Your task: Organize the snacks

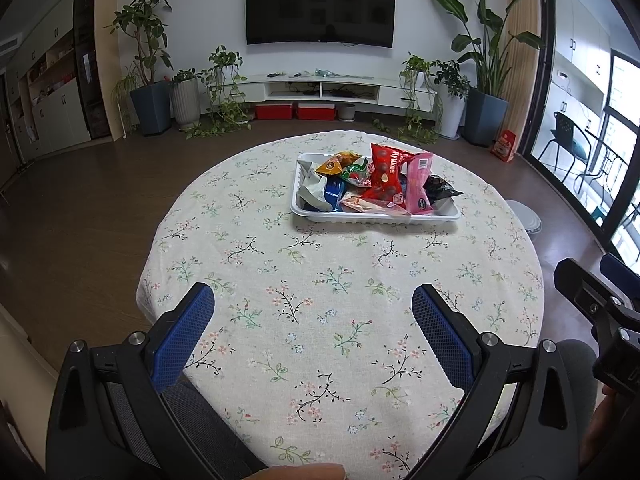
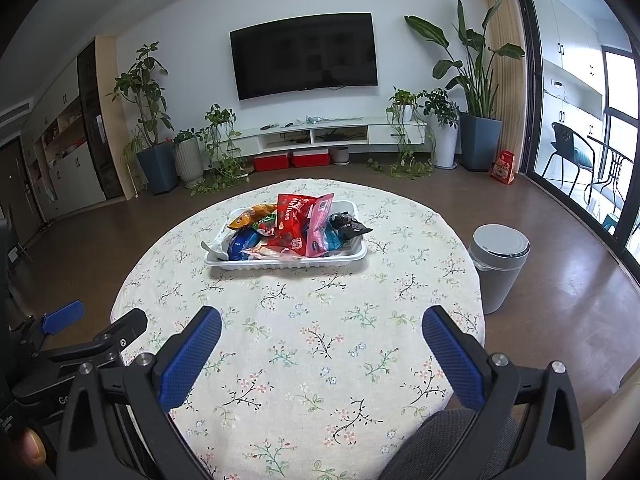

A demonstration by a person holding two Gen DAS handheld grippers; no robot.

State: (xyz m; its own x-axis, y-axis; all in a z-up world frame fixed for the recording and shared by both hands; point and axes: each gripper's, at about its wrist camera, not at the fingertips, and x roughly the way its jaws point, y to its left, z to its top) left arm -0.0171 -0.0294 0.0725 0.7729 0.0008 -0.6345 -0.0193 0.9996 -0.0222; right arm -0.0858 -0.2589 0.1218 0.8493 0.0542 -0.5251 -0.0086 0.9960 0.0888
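Beneath the upper packets in the white tray [image 1: 308, 210], several snacks are buried so that only corners show: a blue packet [image 1: 333, 192], a white wrapper at the tray's left end and a pale packet along its near wall cannot be named. A red Mylikes bag [image 1: 385, 176] stands tilted against a pink packet [image 1: 420, 184], with an orange packet [image 1: 338, 162] behind and a black packet [image 1: 440, 188] at the right end. On the floral worktop [image 1: 320, 320] the tray sits toward the far side, well apart from both pairs of fingers and ahead of them. The left gripper [image 1: 312, 332] has its blue fingers [image 1: 184, 332] spread wide and holds nothing; the right gripper [image 2: 320, 352] is likewise wide open and empty-handed, above the worktop's near part. Only a cut-off edge of each gripper shows in the other's view. A grey bin [image 2: 496, 264] stands on the floor beside the worktop, partly hidden in the left view.
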